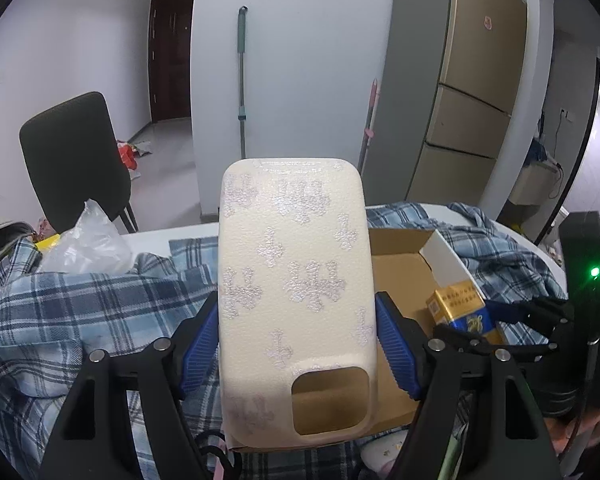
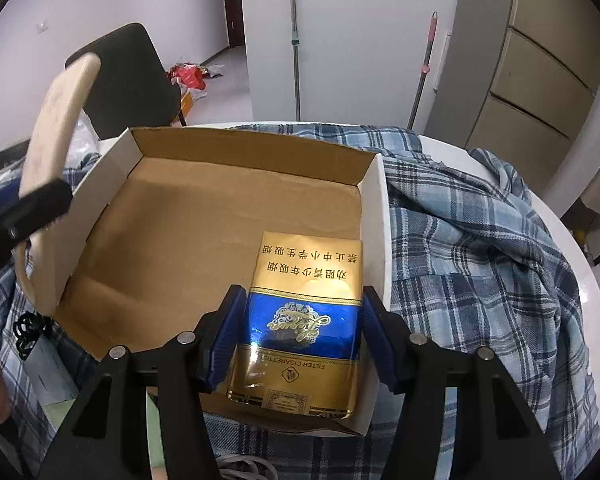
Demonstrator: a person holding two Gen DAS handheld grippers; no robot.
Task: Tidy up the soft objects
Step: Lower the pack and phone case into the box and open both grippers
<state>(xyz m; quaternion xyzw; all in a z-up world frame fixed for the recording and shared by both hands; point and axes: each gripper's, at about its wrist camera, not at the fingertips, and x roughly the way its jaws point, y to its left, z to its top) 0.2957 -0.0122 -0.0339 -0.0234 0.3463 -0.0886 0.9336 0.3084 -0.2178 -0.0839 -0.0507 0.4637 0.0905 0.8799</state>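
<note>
My left gripper [image 1: 296, 340] is shut on a cream phone case [image 1: 292, 272] with embossed cross patterns, its blue pads pressing the case's two long edges. The case stands tilted above the left wall of an open cardboard box [image 2: 188, 232]. My right gripper [image 2: 302, 332] is shut on a gold and blue cigarette pack [image 2: 304, 312], low in the box's near right corner. Whether the pack rests on the box floor I cannot tell. In the right wrist view the phone case [image 2: 52, 120] shows edge-on at the left.
The box lies on a blue plaid shirt [image 2: 480, 240] spread over a round white table [image 2: 572, 248]. A clear plastic bag [image 1: 92, 244] and a black chair [image 1: 72, 160] are at the far left. Mop handles [image 1: 242, 80] and a fridge [image 1: 480, 80] stand behind. A white cable [image 2: 240, 464] lies near the front edge.
</note>
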